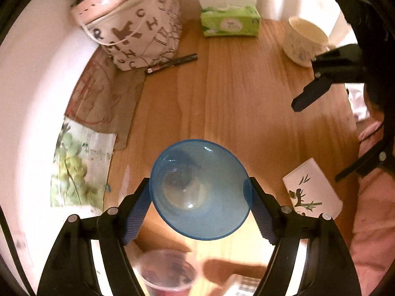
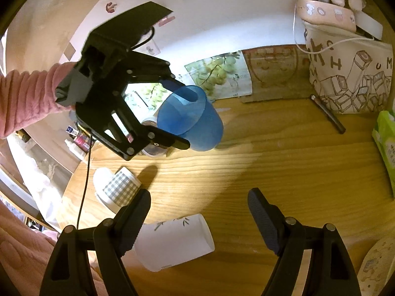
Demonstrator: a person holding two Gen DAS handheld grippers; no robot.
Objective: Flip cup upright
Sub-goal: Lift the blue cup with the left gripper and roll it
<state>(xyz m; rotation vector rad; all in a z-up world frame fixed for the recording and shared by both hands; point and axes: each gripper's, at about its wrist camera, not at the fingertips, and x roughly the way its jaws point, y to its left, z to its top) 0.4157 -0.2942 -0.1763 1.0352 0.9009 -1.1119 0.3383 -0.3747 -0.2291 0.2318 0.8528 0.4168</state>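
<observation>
Two tongs: the left tongs clamp the blue cup tilted above the table; the right tongs gape empty. Smooth walls risk slipping onto the white cup lying nearby.

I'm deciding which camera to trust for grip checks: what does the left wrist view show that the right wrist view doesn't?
Only the left wrist view looks into the blue cup and shows both pads pressing its sides, plus the cream mug. Only the right wrist view shows the left gripper from outside, holding the cup tilted above the table, and the checked cup. Both show the bamboo-print cup on its side and the right gripper open.
</observation>
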